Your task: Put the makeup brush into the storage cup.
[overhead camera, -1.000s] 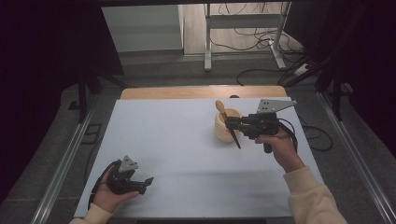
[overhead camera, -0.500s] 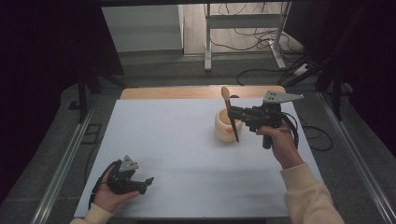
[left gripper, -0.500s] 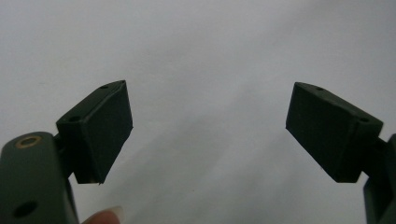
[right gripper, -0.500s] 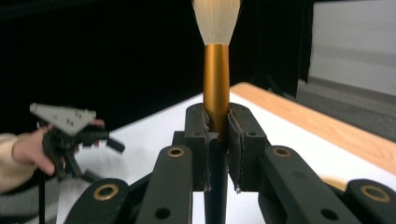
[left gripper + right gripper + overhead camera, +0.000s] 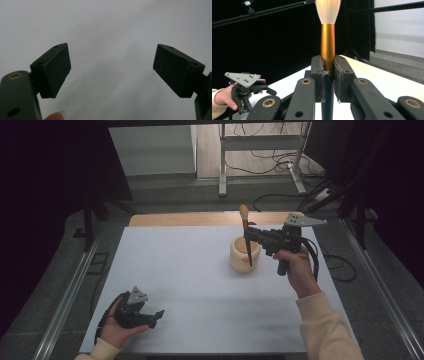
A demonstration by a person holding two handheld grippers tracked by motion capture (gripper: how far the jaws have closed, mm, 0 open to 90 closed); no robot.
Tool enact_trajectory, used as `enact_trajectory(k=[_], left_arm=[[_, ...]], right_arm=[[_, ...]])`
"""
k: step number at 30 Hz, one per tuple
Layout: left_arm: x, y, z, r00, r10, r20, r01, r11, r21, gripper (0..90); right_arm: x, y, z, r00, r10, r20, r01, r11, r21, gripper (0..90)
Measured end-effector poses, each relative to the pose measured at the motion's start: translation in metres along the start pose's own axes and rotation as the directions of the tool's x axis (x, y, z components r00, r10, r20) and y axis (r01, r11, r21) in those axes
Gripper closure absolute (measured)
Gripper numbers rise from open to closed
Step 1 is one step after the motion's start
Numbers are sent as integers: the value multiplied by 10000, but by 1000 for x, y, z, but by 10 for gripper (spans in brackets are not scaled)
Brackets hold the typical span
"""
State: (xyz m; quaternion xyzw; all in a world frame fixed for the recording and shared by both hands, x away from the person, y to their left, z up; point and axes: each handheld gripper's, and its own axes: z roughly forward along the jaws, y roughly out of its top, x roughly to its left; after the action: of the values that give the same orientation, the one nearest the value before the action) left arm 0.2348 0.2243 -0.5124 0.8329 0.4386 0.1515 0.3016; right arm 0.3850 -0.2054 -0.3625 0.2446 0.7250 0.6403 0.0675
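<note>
A person sits at a white table (image 5: 200, 285), a hand-held gripper in each hand. The landmark is a cream cup (image 5: 245, 255) standing on the table, right of its middle and toward the far edge.

Well to the left of the cup and nearer the person, the left hand-held gripper (image 5: 156, 316) rests low at the table's near edge, held in the left hand (image 5: 117, 327). Its jaws point toward the right and stand wide apart with nothing between them; in the left gripper view the two black pads (image 5: 53, 68) frame only bare white tabletop.

Just above the cup, the right hand-held gripper (image 5: 250, 234) is held level by the right hand (image 5: 295, 267), its jaws pointing left. They are clamped tight on a makeup brush (image 5: 246, 237). The brush stands upright: its dark handle reaches down into the cup, and its pale bristle head rises above the cup's rim. In the right gripper view the brush's gold ferrule (image 5: 328, 45) sits squeezed between the pads, with cream bristles fanning out at the top.

Beyond the cup, a strip of bare wood (image 5: 190, 219) edges the table's far side.
</note>
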Motion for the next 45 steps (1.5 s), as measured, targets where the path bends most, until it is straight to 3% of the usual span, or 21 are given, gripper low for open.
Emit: enact_trajectory(k=[23,28,34,45], left_arm=[[0,0,0,10000,38,-16,-38,10000,1,156],[0,0,0,10000,34,-14,-34,10000,5,156],[0,0,0,10000,68,4,-68,10000,22,156],[0,-1,0,10000,-3,-4,3,10000,36,156]], right_arm=[[-9,1,-2,9983,322,490,-270,9943,-1029,791],[-12,3,-1,9968,521,606,-430,9889,-1424,791],[-18,5,0,9944,437,967,-272,9858,-1656,791],[-30,5,2,9913,751,1084,-498,9742,-2202,791]])
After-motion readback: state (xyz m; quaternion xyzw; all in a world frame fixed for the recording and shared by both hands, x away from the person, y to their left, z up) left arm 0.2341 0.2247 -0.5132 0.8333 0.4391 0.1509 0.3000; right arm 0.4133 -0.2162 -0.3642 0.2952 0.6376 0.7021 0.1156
